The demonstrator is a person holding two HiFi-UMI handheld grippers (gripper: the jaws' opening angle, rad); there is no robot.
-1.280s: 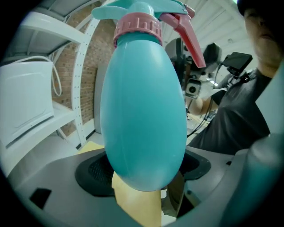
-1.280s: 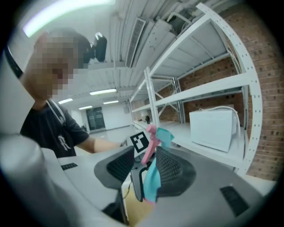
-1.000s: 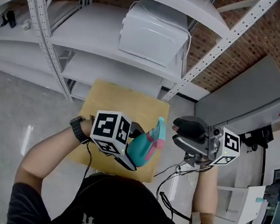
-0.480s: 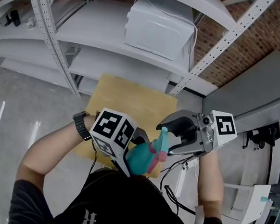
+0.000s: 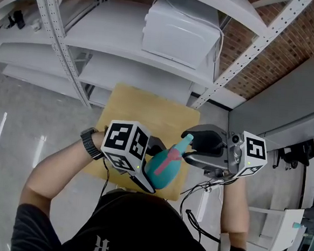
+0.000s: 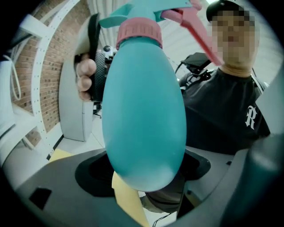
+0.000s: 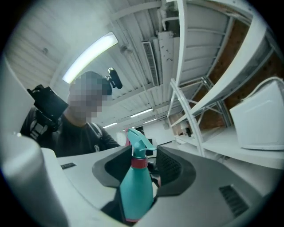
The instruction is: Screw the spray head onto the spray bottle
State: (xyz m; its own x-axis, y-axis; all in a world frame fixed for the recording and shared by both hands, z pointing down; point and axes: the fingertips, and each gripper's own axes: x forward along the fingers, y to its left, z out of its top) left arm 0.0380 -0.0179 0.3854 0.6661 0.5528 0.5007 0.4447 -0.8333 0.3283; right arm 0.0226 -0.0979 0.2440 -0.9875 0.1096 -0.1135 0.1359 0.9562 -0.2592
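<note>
Basically clamping the teal egg-shaped plastic spray bottle (image 5: 161, 174) tight in the left gripper (image 5: 149, 166) jaws, up over the yellow wooden bench (image 5: 142, 107). Teal spray head with pink collar (image 5: 178, 149) on top, sitting between the right gripper (image 5: 191, 147) jaws, just opened up, not pinching.

Head steeply downward, others close, sharing bottle (image 5: 162, 170)
</note>
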